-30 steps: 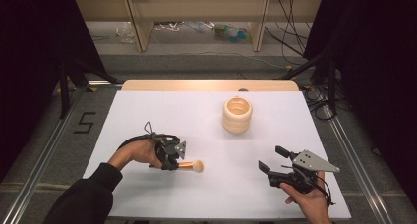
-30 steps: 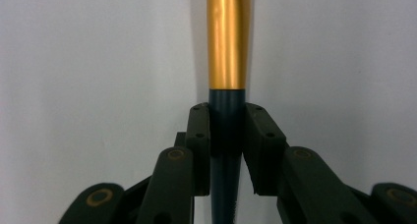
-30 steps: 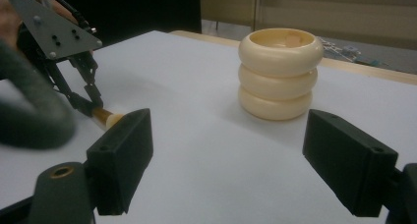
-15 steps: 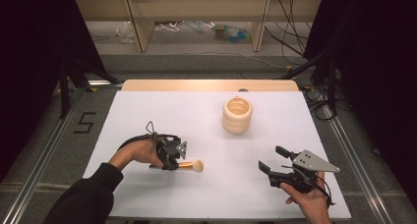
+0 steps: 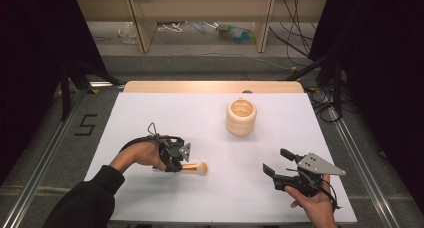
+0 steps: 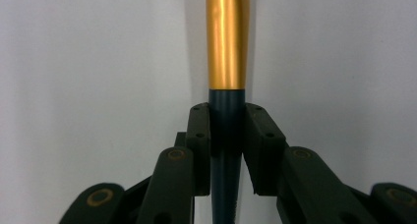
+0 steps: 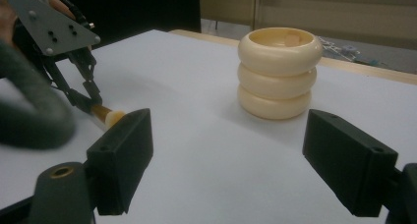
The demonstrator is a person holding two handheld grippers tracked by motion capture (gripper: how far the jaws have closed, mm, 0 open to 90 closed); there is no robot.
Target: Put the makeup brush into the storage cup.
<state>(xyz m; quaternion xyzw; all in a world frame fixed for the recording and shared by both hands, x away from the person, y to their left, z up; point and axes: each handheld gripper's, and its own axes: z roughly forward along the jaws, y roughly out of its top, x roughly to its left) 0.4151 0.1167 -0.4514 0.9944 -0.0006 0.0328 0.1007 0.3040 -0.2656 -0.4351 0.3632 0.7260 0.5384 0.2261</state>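
Gold-and-dark brush: a makeup brush (image 5: 192, 167) lies flat on the white tabletop (image 5: 150, 113), near the front-left, its pale bristle tip pointing toward the table's middle.

Long axis: it runs across the tabletop, left to right in the high view, handle end at the left, tuft at the right; in the left gripper view the shaft (image 6: 225, 42) runs straight away from the camera, gold above dark.

Left gripper (image 5: 176, 163): its fingers (image 6: 199, 135) are closed right down on the dark part of the handle, one pad on each side, pressing it (a firm pinch, by the look of it). The brush looks low, at or just off the surface; I cannot tell which.

Right gripper (image 5: 280, 163): fingers (image 7: 123, 150) spread wide, nothing between them, hovering over the front-right of the tabletop, well apart from the brush.

Cream ringed holder (image 5: 241, 117): stands upright toward the back, beyond and to the right of the brush tip, mouth open to the top.

Nearer hand: the left one has the brush; the right sits nearer the holder.

What the move turns on: my guess is the brush must tip from flat to upright, then travel up and right to that mouth.
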